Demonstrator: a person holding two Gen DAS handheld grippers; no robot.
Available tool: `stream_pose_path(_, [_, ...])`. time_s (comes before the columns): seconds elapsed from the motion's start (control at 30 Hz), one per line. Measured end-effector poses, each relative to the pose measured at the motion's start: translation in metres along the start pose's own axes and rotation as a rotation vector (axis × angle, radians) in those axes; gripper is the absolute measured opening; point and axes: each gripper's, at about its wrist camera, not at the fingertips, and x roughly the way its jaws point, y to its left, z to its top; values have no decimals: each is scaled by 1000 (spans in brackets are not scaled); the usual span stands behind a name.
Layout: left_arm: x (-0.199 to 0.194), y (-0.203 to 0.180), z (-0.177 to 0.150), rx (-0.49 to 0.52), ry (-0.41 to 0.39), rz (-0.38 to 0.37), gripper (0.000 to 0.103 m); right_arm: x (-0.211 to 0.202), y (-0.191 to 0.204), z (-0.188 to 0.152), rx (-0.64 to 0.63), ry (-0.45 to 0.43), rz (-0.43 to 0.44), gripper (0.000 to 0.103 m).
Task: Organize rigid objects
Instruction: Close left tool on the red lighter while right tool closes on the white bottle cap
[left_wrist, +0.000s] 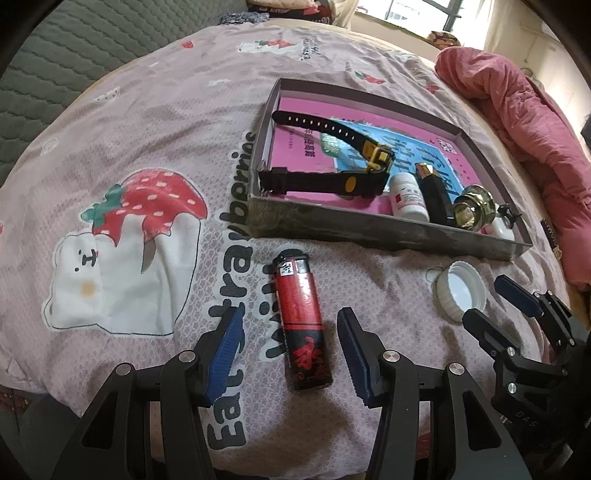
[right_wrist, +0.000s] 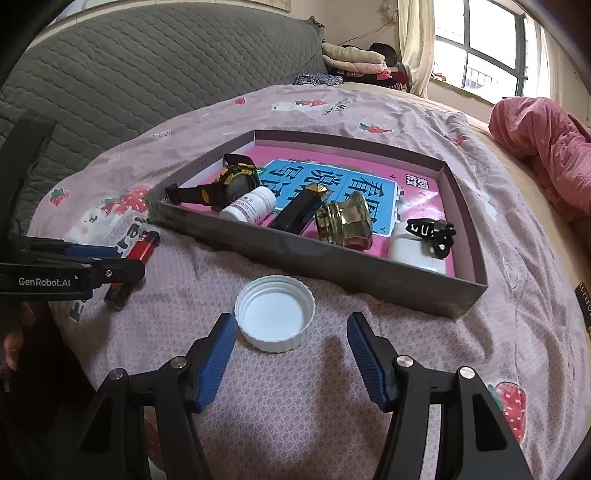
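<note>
While both tongs stand open and hold nothing, each one points down at one thing on the bed's pink strawberry bedsheet (left_wrist: 147, 122). In the left wrist view, the left tongs (left_wrist: 291, 334) have the red and black lighter (left_wrist: 303, 325) lying between the blue pads, in the lower middle of the frame, and the pads do not touch it. At the lower right of that frame the right tongs (left_wrist: 491, 306) appear beside the white bottle cap (left_wrist: 461, 291). In the right wrist view, the cap (right_wrist: 275, 317) lies with its hollow side up in the middle of the frame, just ahead of the right tongs (right_wrist: 291, 336), near the left pad. Behind both things stands the shallow grey box (right_wrist: 317, 258) with a pink and blue book on its bottom. Inside it lie a black and yellow wristwatch (right_wrist: 231, 186), a white pill bottle (right_wrist: 249, 208), a black lipstick tube (right_wrist: 299, 210), a gold metal cap (right_wrist: 345, 218) and a white case with a black clip (right_wrist: 430, 232).
</note>
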Motion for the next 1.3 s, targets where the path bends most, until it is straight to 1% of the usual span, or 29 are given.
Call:
stream_pose_path(0.27, [9, 0, -1, -5, 5, 11, 55, 7, 0, 0, 10, 7, 12, 62])
stream_pose_path(0.43, [15, 2, -2, -17, 2, 1, 55, 11, -1, 1, 14, 10, 22, 62])
stream_pose_path(0.47, [15, 3, -2, -20, 0, -3, 55, 12, 0, 1, 13, 11, 22, 64])
stream_pose_path(0.5, [16, 4, -2, -24, -2, -7, 55, 12, -1, 1, 12, 11, 20, 65])
stream_pose_path(0.67, [19, 7, -2, -38, -10, -20, 55, 24, 2, -2, 2, 35, 5, 65])
stream_pose_path(0.83, [19, 6, -4, -39, -22, -18, 55, 27, 5, -1, -9, 27, -11, 65])
stream_pose_path(1.03, [19, 1, -9, -30, -51, 17, 55, 32, 10, 1, -32, 28, -38, 65])
stream_pose_path(1.13, [19, -2, -10, -19, -57, 38, 55, 33, 10, 2, -29, 25, -34, 65])
stream_pose_path(1.23, [19, -8, -10, 4, -59, 63, 49, 33, 9, 3, -26, 21, -21, 60])
stream_pose_path(1.3, [19, -12, -9, 19, -61, 71, 43, 32, 8, 4, -22, 17, -7, 51])
